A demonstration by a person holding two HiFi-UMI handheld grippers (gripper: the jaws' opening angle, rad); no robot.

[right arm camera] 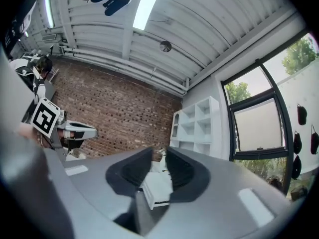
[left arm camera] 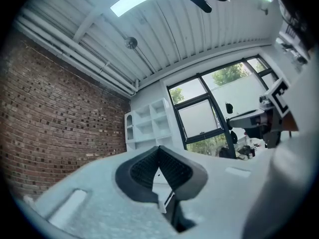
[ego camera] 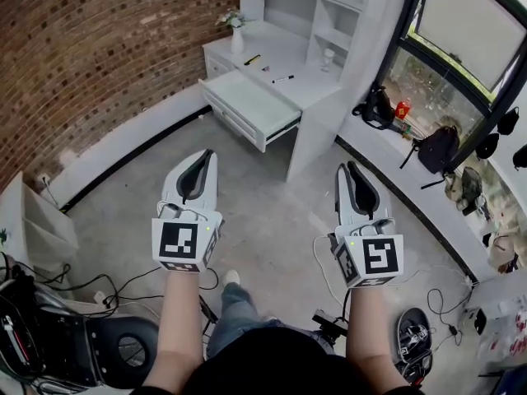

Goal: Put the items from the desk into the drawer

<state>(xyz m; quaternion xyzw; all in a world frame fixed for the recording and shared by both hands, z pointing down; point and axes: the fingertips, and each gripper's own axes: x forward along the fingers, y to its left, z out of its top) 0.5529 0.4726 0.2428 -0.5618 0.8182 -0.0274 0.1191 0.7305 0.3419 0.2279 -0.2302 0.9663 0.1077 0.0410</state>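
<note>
Both grippers are hovering level over the floor, well apart from the desk (ego camera: 311,87). The left gripper (ego camera: 206,155) is holding its jaws together on nothing. The right gripper (ego camera: 349,168) is showing only a slit between its tips, also empty. The items are lying far ahead on the desktop, just behind the open drawer (ego camera: 247,105). A marker (ego camera: 282,79) is lying crosswise to the fingers, and a yellow-and-black piece (ego camera: 252,59) is sitting near a vase (ego camera: 237,39). Neither hand is looking clearly nearer. Both gripper views are blocking most of the desk behind their own jaws, and the small items are too tiny to identify.
</note>
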